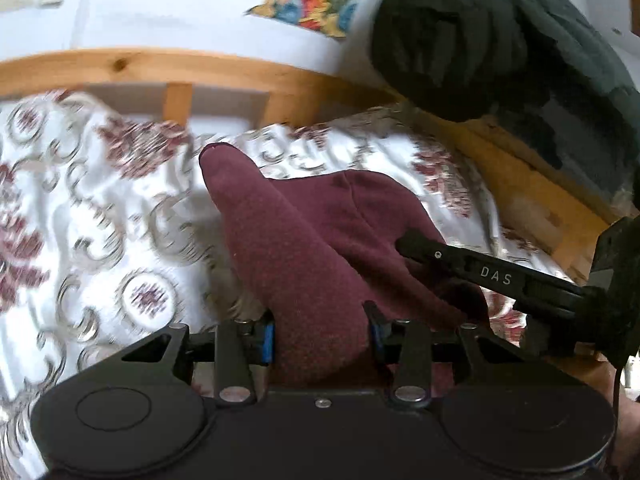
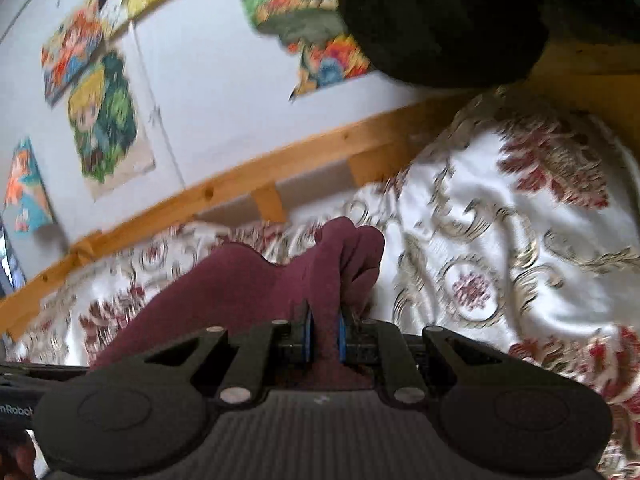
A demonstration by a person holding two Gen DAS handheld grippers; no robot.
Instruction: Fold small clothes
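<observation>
A small maroon garment [image 1: 304, 248] lies bunched over a white bedspread with red floral print [image 1: 100, 216]. In the left wrist view my left gripper [image 1: 322, 334] has its jaws apart, with a thick fold of the maroon cloth between them. My right gripper [image 1: 412, 246] reaches in from the right and touches the cloth. In the right wrist view my right gripper [image 2: 324, 338] is shut on a bunch of the maroon garment [image 2: 240, 280], which trails off to the left.
A wooden bed frame rail [image 1: 248, 80] runs behind the bedspread, with a white wall and colourful pictures [image 2: 104, 116] above. A dark rolled garment or blanket [image 1: 472, 40] hangs over the rail at upper right.
</observation>
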